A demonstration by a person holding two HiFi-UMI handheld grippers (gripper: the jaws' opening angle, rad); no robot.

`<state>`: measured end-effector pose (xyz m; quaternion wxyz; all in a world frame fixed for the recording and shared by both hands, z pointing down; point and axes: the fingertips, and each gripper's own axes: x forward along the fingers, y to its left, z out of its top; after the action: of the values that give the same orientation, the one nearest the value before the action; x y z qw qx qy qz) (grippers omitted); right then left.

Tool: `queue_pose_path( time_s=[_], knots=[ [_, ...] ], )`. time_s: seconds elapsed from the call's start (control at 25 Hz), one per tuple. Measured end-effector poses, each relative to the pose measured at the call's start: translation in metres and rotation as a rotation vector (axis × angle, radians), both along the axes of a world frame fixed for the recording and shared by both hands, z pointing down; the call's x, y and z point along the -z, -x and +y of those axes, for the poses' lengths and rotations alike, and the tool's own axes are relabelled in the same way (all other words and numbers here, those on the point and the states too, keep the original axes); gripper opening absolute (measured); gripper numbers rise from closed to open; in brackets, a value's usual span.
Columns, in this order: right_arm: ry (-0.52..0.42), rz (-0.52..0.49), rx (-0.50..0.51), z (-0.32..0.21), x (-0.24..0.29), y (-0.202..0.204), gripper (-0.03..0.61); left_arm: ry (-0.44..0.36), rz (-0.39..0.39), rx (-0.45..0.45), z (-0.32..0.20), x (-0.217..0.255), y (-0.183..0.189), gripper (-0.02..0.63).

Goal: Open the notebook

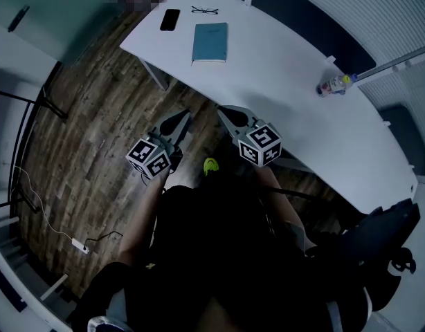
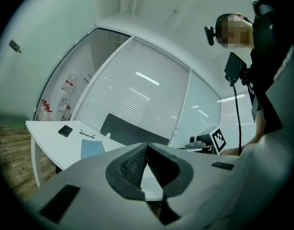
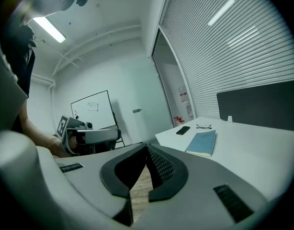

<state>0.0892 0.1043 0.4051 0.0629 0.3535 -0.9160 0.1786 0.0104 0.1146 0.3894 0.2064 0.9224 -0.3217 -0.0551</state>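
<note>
Nothing is done yet: the notebook (image 1: pixel 210 42) lies closed on the desk (image 1: pixel 282 75) at twelve o'clock, well apart from the left tool (image 1: pixel 181 117) and right tool (image 1: pixel 223 111), both closed and empty, so approach and opening remain.

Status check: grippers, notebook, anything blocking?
Left gripper and right gripper shut, empty, well short of notebook. Notebook closed, flat on table. Phone, glasses beyond it; path clear.

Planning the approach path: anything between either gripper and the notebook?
Nothing visible. The left gripper and right gripper, both shut and empty, hang over the floor short of the table; only bare tabletop lies before the notebook. The phone and glasses lie beyond it.
</note>
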Motion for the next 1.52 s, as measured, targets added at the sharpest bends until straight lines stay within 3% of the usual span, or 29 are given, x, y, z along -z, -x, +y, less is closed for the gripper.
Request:
queue_pose_path(
  time_s=[0.32, 1.12, 1.52],
  knots=[
    [0.018, 0.006, 0.025, -0.031, -0.005, 0.002, 0.018, 0.005, -0.011, 0.004, -0.032, -0.005, -0.01, 0.017],
    [0.1, 0.03, -0.126, -0.155, -0.037, 0.001, 0.018, 0.023, -0.024, -0.102, -0.163, -0.034, -0.013, 0.017],
    [0.095, 0.066, -0.127, -0.195, -0.049, 0.009, 0.018, 0.029, -0.04, -0.133, -0.198, -0.052, -0.018, 0.017]
  ],
)
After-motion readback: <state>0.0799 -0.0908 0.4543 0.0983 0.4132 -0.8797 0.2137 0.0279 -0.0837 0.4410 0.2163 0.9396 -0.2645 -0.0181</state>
